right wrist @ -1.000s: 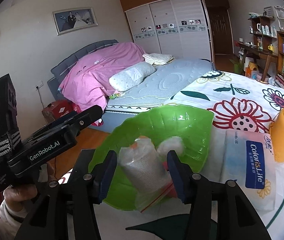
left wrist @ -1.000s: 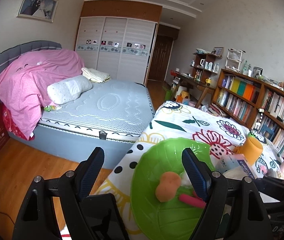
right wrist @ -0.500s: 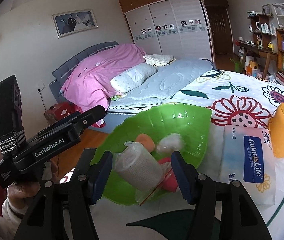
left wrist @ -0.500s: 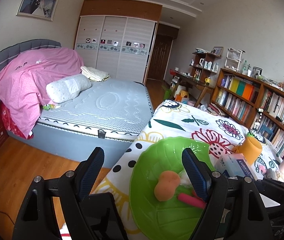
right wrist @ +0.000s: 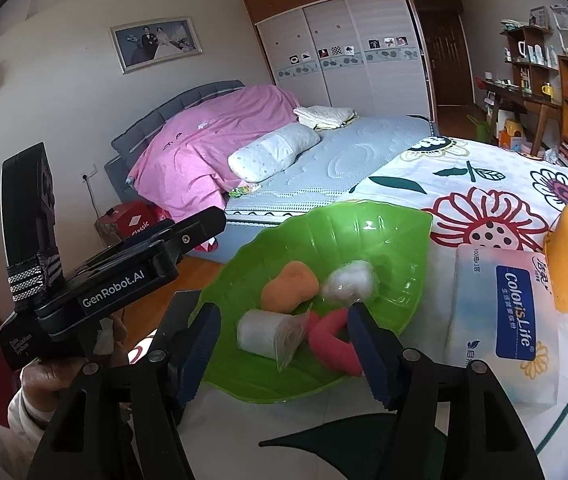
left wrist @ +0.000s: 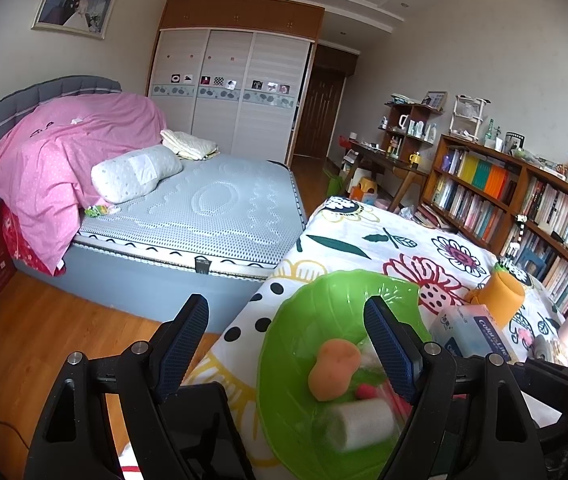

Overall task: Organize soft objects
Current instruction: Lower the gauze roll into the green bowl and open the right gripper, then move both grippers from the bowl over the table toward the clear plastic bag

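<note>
Cotton wad [right wrist: 349, 280] shows from right wrist; left gripper [left wrist: 286, 334] hides it.

A home bedroom. A bed [left wrist: 212, 216] with pink quilt [left wrist: 64, 160], sliding wardrobe [left wrist: 228, 92] (framed wedding photo [left wrist: 74, 4] above) and bookshelves [left wrist: 524, 204] show it.

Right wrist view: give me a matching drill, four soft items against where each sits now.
Items:
1. white gauze roll in clear plastic
2. orange gourd-shaped sponge
3. tissue pack with blue label
4. white cotton ball

Places:
A. on the floral cloth, right of the green leaf-shaped plastic bowl
B. in the bowl, nearest the camera
C. in the bowl, right of the sponge
D. in the bowl, behind the roll

Pairs: 1-B, 2-D, 3-A, 4-C
</note>
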`<move>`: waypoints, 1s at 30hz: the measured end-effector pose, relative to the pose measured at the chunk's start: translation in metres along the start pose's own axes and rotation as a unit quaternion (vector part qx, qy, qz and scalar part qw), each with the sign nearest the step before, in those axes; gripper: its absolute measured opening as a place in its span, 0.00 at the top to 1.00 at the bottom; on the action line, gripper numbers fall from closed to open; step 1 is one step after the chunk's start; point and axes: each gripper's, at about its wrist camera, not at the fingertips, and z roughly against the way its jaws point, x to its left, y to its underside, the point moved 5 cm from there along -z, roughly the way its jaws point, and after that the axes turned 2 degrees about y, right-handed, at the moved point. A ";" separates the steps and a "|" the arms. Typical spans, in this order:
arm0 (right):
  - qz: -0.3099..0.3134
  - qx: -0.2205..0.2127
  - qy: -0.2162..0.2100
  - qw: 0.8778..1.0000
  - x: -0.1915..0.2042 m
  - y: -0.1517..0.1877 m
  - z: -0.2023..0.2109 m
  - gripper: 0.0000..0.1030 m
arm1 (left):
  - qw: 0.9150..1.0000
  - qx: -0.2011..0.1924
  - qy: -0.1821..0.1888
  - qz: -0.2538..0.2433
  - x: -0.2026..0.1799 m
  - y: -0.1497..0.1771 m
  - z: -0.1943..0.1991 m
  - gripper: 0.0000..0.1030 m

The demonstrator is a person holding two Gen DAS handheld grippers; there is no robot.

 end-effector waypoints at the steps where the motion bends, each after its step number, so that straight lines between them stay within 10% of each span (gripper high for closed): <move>1: -0.001 0.001 0.001 1.000 -0.001 0.000 0.000 0.33 | 1.000 0.001 0.001 -0.001 -0.001 0.001 0.000 0.21; 30: -0.071 -0.026 0.077 0.994 -0.063 0.016 0.040 0.33 | 0.997 0.028 0.038 -0.055 -0.055 0.014 -0.008 0.21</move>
